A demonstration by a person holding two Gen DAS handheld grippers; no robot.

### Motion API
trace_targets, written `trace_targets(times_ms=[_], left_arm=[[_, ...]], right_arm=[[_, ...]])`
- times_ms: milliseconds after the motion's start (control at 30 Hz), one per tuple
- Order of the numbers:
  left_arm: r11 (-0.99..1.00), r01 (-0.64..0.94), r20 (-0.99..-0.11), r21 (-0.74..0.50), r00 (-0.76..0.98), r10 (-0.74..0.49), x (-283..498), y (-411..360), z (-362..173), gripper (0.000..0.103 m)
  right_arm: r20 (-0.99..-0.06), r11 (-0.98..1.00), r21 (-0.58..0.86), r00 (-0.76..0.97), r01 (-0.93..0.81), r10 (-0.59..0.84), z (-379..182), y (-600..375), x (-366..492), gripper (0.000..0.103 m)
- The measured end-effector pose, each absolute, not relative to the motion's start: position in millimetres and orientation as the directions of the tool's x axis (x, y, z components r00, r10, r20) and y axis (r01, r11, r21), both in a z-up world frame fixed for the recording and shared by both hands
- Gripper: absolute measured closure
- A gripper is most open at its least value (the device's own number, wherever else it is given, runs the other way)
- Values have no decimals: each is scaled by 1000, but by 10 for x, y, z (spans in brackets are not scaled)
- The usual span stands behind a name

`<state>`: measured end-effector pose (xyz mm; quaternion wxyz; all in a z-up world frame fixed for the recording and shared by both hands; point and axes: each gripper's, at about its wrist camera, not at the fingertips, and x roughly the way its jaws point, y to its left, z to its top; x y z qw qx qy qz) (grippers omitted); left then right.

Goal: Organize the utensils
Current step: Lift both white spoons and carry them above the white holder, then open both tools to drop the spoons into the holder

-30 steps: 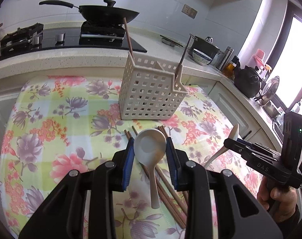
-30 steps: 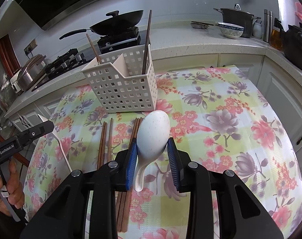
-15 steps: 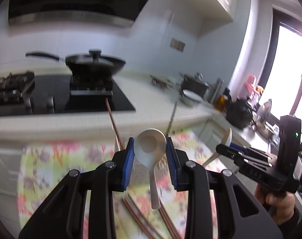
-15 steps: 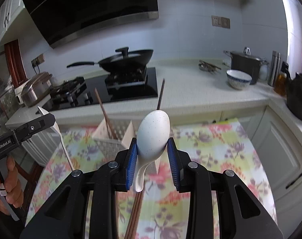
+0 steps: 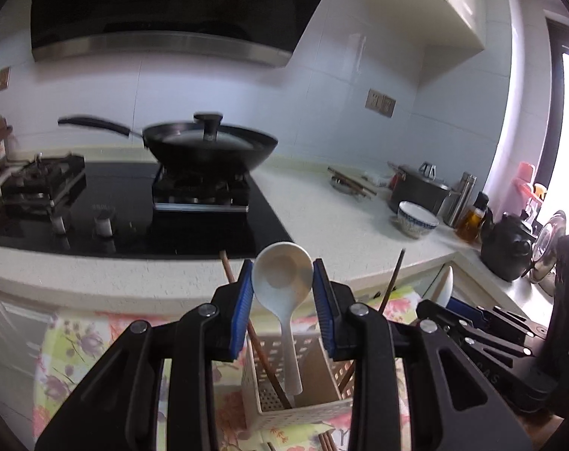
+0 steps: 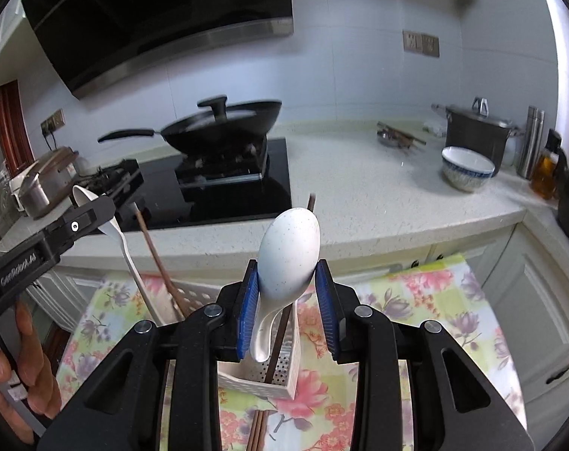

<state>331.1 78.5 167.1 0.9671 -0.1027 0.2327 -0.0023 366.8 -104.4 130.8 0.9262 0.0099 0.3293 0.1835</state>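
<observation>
My left gripper is shut on a white spoon, bowl up, handle hanging down over the white perforated basket. My right gripper is shut on a speckled white spoon, its handle pointing down at the same basket. Brown chopsticks stand in the basket's compartments. Each view shows the other gripper to the side: the right gripper at the right, the left gripper at the left, a hand on it.
The basket stands on a floral tablecloth with loose chopsticks in front of it. Behind runs a counter with a black wok on the stove, a bowl, a pot and a dark kettle.
Both grippers have risen and moved forward with their spoons, from above the loose chopsticks to above the basket. Both views have tilted up toward the counter and wall.
</observation>
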Motion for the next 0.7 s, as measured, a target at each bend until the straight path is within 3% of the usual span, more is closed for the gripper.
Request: trace_targets(times_ms=[300,333,367,433,500,700], left_arm=[[992,-52,-589,-115,807,-26,3478,670,1079,72],[992,-46,-608,-114,793,-33,3499,667,1025,71],[993,-41,-623,-110,782,-37,3515,665,981,64],[993,-39,-614,-116,788,-41,3471,676,973,61],[991,-31,-597,-134,801,-55,3393,708,1025,61],[973,-53,-566,-224,820,-85,2855,934,1048,56]], right_arm=[[-710,929,141,619,-342,336,850,-947,3754,72],[-719,926,145,606,-349,341,808,-933,3757,72],[-724,924,145,599,-353,342,783,-926,3754,71],[-718,926,148,606,-346,341,789,-945,3734,50],[-697,930,154,631,-335,342,843,-1008,3689,42],[-658,958,165,697,-236,285,827,-1481,3280,36]])
